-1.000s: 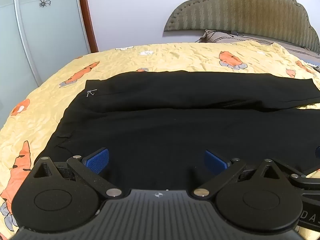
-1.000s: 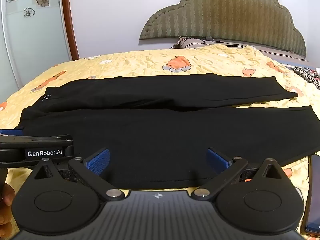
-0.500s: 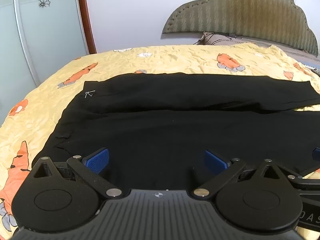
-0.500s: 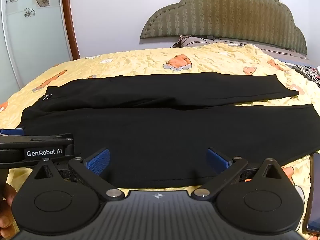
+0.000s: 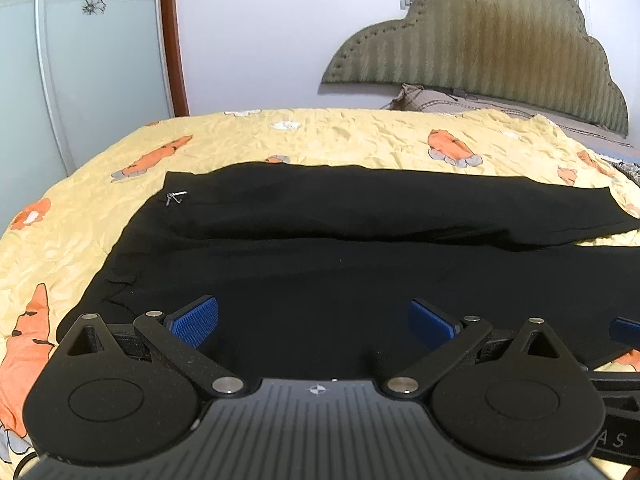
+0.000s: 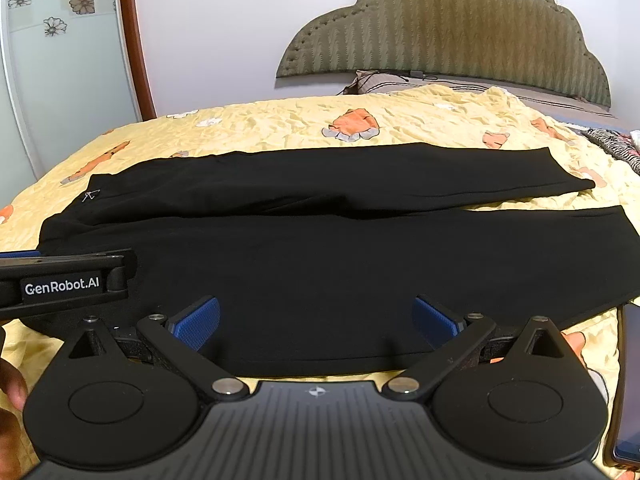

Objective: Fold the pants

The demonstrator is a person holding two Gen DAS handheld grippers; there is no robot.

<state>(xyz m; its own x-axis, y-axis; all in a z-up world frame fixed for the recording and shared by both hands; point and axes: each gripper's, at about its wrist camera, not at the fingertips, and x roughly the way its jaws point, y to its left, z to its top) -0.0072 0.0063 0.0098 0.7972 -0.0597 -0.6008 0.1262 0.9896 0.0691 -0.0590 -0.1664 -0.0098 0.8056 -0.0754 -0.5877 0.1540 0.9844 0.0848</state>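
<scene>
Black pants [image 5: 340, 240] lie flat across the yellow bedspread [image 5: 360, 136], waist at the left, both legs running right. They also show in the right wrist view [image 6: 320, 240]. A small silver clasp [image 5: 175, 197] sits near the waistband. My left gripper [image 5: 314, 322] is open and empty, low over the near leg close to the waist. My right gripper [image 6: 316, 320] is open and empty, over the near edge of the near leg, further right. The left gripper's body [image 6: 64, 284] shows at the left of the right wrist view.
A padded green headboard [image 6: 440, 32] and a pillow [image 6: 400, 80] stand at the far side. A phone [image 6: 628, 392] lies at the bed's near right edge. Patterned fabric [image 6: 612, 140] lies at the far right. A glass wardrobe door [image 5: 80, 60] is at the left.
Both wrist views have tilted up slightly, so the pants and bed sit lower in frame. Both grippers stay open and empty.
</scene>
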